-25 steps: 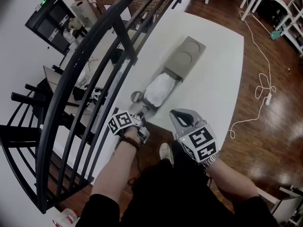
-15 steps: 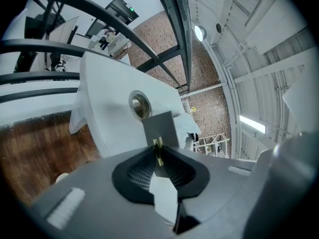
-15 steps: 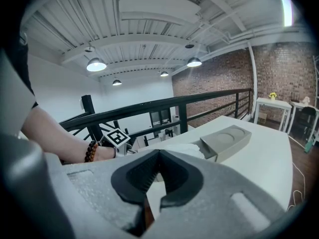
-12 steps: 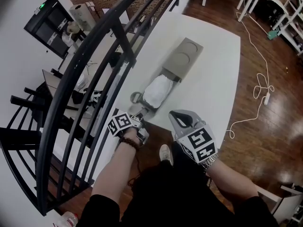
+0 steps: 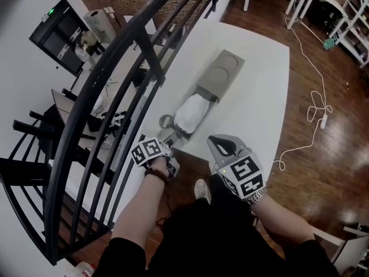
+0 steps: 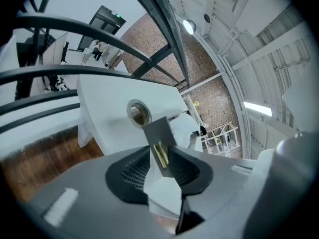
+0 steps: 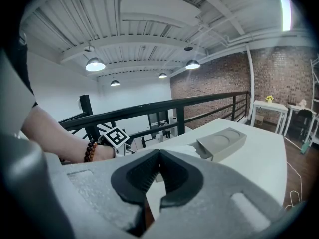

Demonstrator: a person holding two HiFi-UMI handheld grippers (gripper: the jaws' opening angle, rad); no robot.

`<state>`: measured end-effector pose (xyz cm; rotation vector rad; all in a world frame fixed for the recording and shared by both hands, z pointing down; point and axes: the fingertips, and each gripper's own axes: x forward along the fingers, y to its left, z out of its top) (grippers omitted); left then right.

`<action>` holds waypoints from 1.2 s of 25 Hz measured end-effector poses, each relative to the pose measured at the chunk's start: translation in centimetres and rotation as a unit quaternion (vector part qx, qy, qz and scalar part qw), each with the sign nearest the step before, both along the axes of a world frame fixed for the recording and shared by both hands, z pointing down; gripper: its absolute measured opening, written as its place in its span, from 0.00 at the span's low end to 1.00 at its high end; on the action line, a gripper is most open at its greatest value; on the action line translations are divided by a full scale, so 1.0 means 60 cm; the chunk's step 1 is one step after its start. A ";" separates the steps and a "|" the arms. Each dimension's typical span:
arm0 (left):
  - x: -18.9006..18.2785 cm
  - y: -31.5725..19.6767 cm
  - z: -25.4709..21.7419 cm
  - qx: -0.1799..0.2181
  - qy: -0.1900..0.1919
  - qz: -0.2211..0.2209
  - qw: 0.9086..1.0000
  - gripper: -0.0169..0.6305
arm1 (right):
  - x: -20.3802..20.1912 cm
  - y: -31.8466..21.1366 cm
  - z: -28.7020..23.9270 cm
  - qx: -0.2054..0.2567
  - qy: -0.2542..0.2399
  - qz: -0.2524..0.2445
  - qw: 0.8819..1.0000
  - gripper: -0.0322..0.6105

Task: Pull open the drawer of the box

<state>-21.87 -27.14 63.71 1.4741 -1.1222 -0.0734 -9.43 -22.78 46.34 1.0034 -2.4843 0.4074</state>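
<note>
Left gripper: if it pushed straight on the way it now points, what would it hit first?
The drawer's grey handle: it stands between the left gripper's jaws, which have just been opening. Going straight on, it would likely press that handle back toward the box.

White stuff [image 5: 191, 109] in drawer [image 5: 182, 133]: kind unclear; left claw [image 5: 168, 142] tips too small to read in head view

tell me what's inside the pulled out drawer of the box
A white crumpled bundle, maybe a bag or cloth, fills the drawer. It covers the drawer's floor and anything beneath it, so that can't be seen.
</note>
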 end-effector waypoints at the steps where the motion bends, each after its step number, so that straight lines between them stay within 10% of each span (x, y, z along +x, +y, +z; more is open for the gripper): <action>1: -0.004 -0.001 -0.003 0.002 -0.014 0.003 1.000 0.22 | 0.001 -0.002 -0.003 0.002 0.000 0.002 1.000 0.04; 11: 0.003 -0.018 -0.115 0.110 -0.167 0.080 0.977 0.18 | 0.012 -0.018 -0.034 0.036 0.001 0.020 0.999 0.04; 23: 0.153 0.003 -0.319 0.307 -0.256 0.240 0.885 0.05 | 0.026 -0.019 -0.079 0.083 0.000 0.058 0.995 0.04; 30: 0.192 0.022 -0.366 0.358 -0.280 0.274 0.848 0.05 | 0.031 -0.021 -0.092 0.092 -0.001 0.070 0.993 0.04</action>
